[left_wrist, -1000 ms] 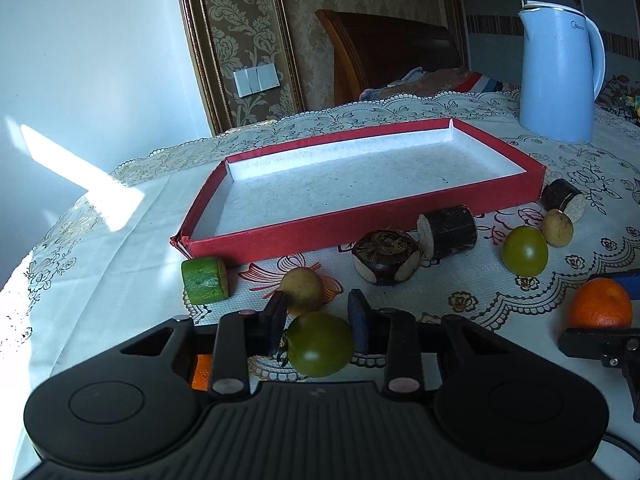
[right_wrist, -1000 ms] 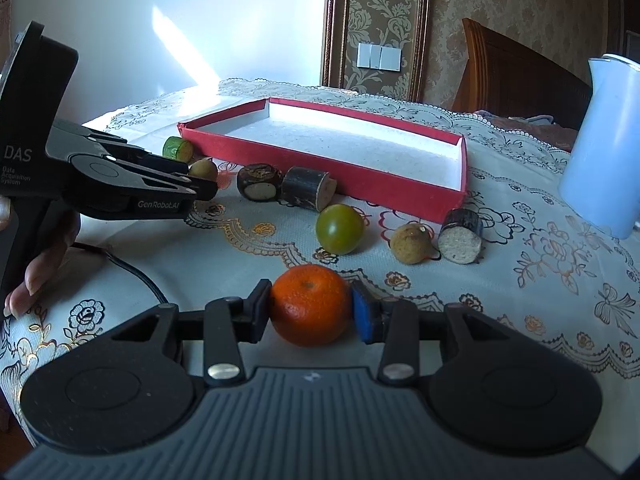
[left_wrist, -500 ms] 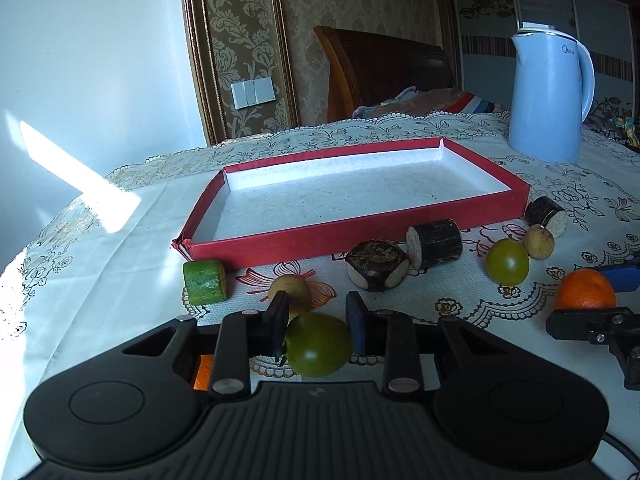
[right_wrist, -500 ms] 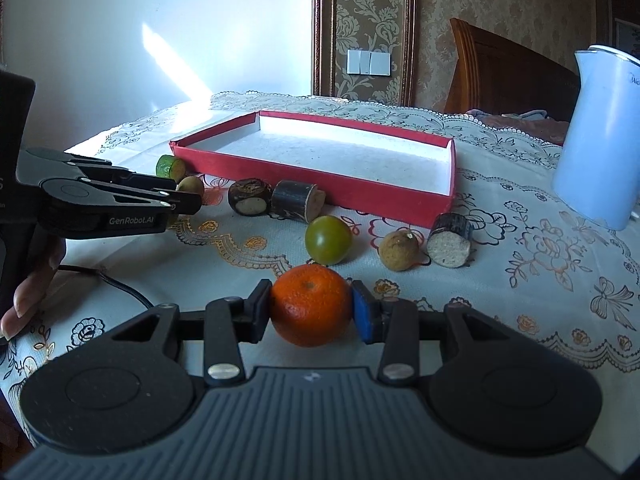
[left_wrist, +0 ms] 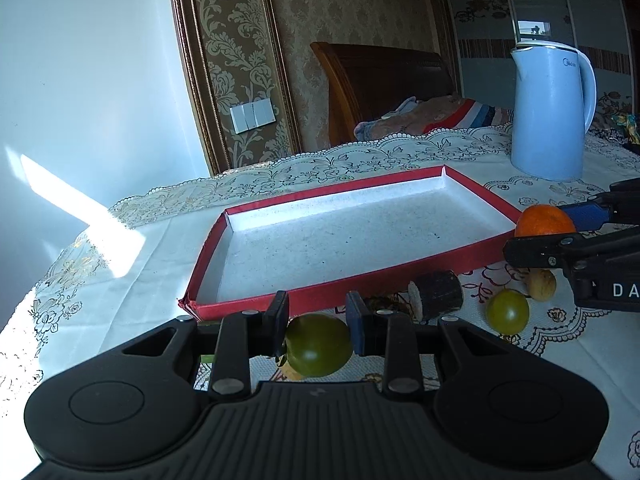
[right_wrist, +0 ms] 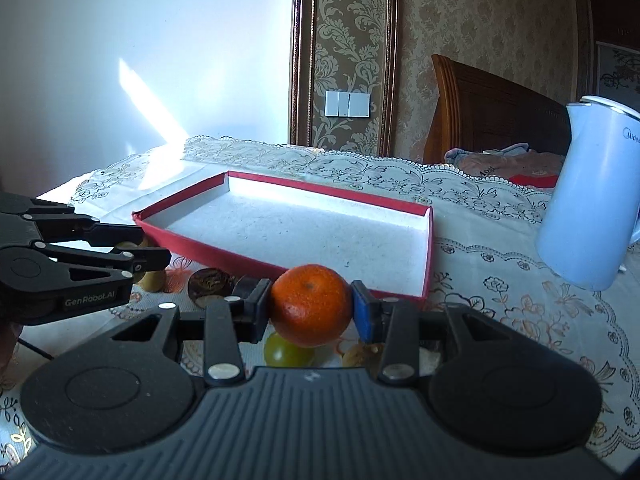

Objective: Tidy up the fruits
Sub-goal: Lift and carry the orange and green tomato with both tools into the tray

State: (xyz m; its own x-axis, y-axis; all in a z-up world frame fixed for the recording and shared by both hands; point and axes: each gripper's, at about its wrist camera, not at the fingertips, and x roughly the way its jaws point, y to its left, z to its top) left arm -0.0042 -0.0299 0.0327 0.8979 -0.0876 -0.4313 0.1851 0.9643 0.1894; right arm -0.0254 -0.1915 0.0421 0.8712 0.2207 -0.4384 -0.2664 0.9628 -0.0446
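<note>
The left gripper (left_wrist: 318, 326) is clenched on a green fruit (left_wrist: 319, 345), and the right gripper (right_wrist: 310, 306) is clenched on an orange (right_wrist: 310, 305). Both fruits are lifted above the cloth (right_wrist: 500, 300) and sit just before the near wall of the red tray (left_wrist: 400, 278), which has nothing inside it. On the cloth in front of the tray I see more pieces: another green fruit (left_wrist: 507, 312), a small tan fruit (left_wrist: 541, 285) and a dark log piece (left_wrist: 436, 295).

I judge that the step in hand is to carry both fruits over the wall and put them down inside the tray. To do it well, each fruit should pass clearly higher than the wall, because the tray looks light and a knock can push it. The two grippers are near each other, so it is better to aim at separate places: green fruit to the left half, orange to the right half. Lower until the fruit almost touches the floor, then release slowly, since round fruits roll easily
</note>
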